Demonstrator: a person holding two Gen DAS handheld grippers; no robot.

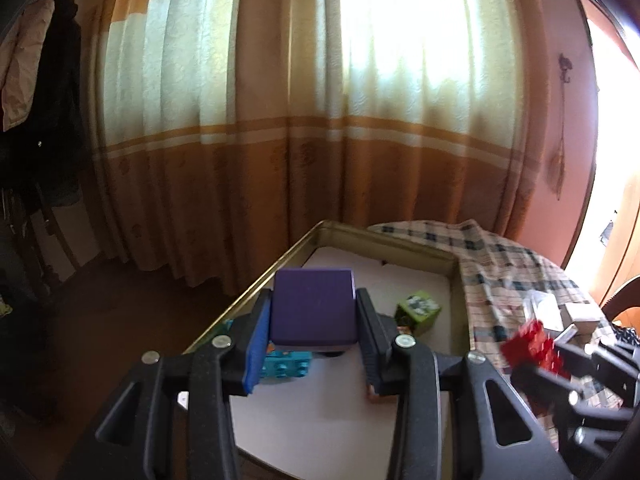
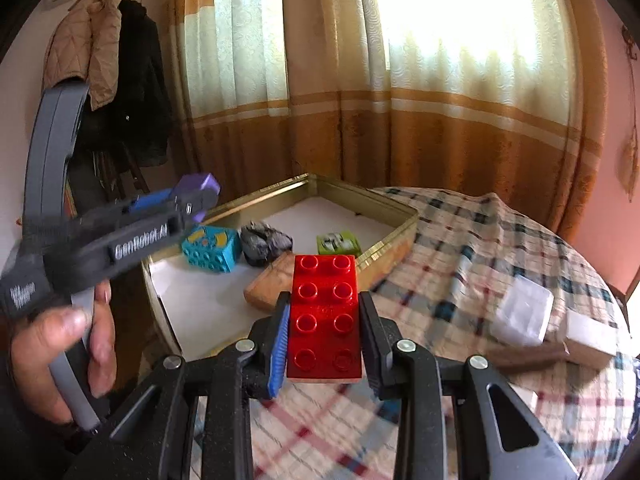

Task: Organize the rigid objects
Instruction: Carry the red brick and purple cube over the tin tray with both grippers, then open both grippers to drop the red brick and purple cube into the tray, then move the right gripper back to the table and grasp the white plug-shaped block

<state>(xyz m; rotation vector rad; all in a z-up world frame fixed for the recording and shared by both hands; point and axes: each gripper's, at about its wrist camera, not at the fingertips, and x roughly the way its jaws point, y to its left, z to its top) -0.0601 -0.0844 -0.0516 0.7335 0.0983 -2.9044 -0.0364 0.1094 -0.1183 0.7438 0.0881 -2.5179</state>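
Note:
My left gripper (image 1: 313, 312) is shut on a purple cube (image 1: 313, 307) and holds it above the gold-rimmed tray (image 1: 304, 240); it also shows in the right wrist view (image 2: 196, 196). My right gripper (image 2: 324, 304) is shut on a red studded brick (image 2: 325, 316) above the checked tablecloth, just before the tray's near corner; the brick also shows in the left wrist view (image 1: 534, 344). Inside the tray (image 2: 400, 210) lie a teal brick (image 2: 210, 250), a dark grey lump (image 2: 264, 242), a green cube (image 2: 338, 243) and a tan wooden block (image 2: 270, 284).
The round table carries a checked cloth (image 2: 480, 248). A clear plastic box (image 2: 522, 314) and a white box (image 2: 590, 338) lie at its right. Orange curtains (image 2: 360, 100) hang behind. Coats (image 2: 120, 60) hang at the left.

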